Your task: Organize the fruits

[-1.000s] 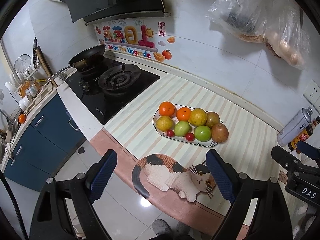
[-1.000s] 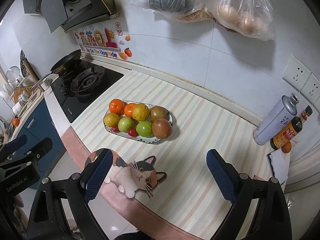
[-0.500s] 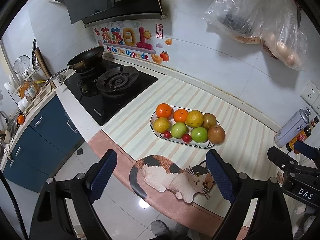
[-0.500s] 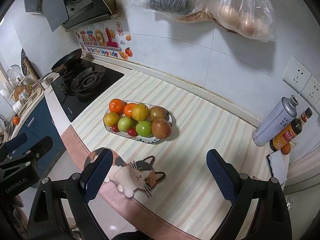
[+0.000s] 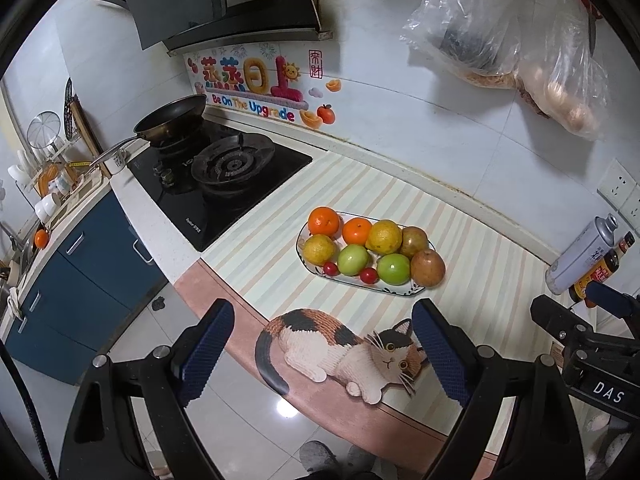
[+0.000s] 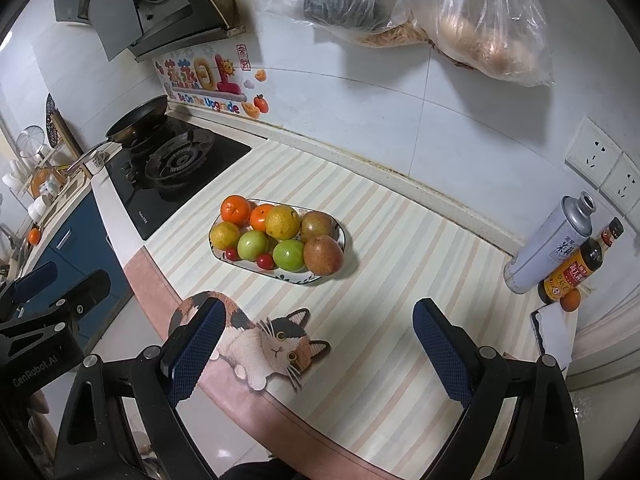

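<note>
Both tongs empty, fruit plate waiting ahead

Left tongs point(image 5: 320, 344) gape wide with nothing in them; the plate point(image 5: 404, 291) sits further in on the striped surface point(image 5: 492, 264), ahead and a touch right, long axis running left to right. It's piled with oranges point(image 5: 324, 221), green apples point(image 5: 393, 268), cherry tomatoes point(image 5: 369, 275). Right tongs point(image 6: 316, 344) are wide too, plate ahead-left; both look about equally near.

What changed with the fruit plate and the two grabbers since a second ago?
Almost nothing changed. No fruit was picked up or put down: the plate sits on the striped mat with all its fruit. The left gripper and right gripper both stay open and empty. Only the left view shifted slightly.
</note>
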The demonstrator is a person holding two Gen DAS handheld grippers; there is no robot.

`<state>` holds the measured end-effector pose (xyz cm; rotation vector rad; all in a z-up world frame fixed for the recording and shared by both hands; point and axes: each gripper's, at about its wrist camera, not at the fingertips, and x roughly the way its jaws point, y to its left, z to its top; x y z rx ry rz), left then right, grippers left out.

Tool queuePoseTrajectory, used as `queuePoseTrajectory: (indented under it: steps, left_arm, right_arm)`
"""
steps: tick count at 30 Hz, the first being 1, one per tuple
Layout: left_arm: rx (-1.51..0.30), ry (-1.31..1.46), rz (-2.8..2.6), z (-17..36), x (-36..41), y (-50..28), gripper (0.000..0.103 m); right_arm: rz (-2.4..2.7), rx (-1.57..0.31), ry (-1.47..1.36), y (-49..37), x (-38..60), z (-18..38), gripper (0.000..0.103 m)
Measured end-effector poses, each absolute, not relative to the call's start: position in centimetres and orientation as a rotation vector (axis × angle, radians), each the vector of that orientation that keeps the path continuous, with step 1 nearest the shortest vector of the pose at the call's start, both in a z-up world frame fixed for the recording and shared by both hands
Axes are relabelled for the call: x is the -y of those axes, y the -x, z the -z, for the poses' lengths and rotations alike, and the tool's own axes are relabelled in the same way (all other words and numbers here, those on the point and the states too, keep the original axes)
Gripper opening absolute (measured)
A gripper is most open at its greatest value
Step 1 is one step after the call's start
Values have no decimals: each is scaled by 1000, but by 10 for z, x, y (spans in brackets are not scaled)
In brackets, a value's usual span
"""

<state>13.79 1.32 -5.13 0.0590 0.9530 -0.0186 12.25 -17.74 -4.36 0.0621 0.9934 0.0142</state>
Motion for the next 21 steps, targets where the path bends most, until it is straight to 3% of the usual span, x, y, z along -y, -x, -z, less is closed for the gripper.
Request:
queuePoseTrajectory:
  steps: [21]
  left_arm:
    - [-946, -52, 12, 49, -12, -129, 91]
  right_arm:
    - [-27, -986, -56, -112, 180, 37, 97]
